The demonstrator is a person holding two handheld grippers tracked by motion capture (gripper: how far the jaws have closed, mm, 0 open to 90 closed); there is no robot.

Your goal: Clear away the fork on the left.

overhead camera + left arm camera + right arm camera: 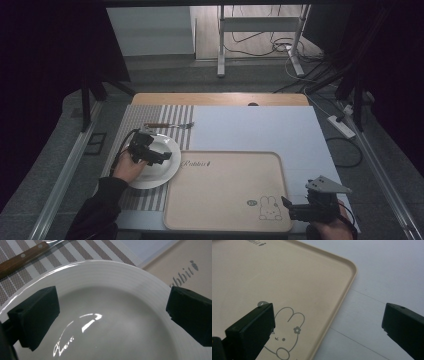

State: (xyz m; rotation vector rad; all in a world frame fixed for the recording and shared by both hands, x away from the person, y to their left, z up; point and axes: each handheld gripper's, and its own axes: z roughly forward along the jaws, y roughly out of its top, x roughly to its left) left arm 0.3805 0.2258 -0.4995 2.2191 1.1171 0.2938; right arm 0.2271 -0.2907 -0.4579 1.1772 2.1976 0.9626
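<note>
A white plate [167, 165] lies on the striped placemat [150, 120] at the left of the table. My left gripper [162, 156] hovers over the plate [112, 322], open, with nothing between its black jaws. A beige tray [225, 190] with a rabbit drawing sits at the table's front centre. Beside the tray's [287, 277] front right corner my right gripper [287, 206] is held open and holds nothing. A wooden-handled fork [167, 125] rests on the placemat behind the plate; its handle [22, 258] shows in the left gripper view.
A pale blue mat [260, 130] covers the table's middle and right. A wooden table edge [220, 98] runs along the back. Beyond it stand a white frame [260, 30] and floor cables [300, 55]; a power strip [341, 126] lies right of the table.
</note>
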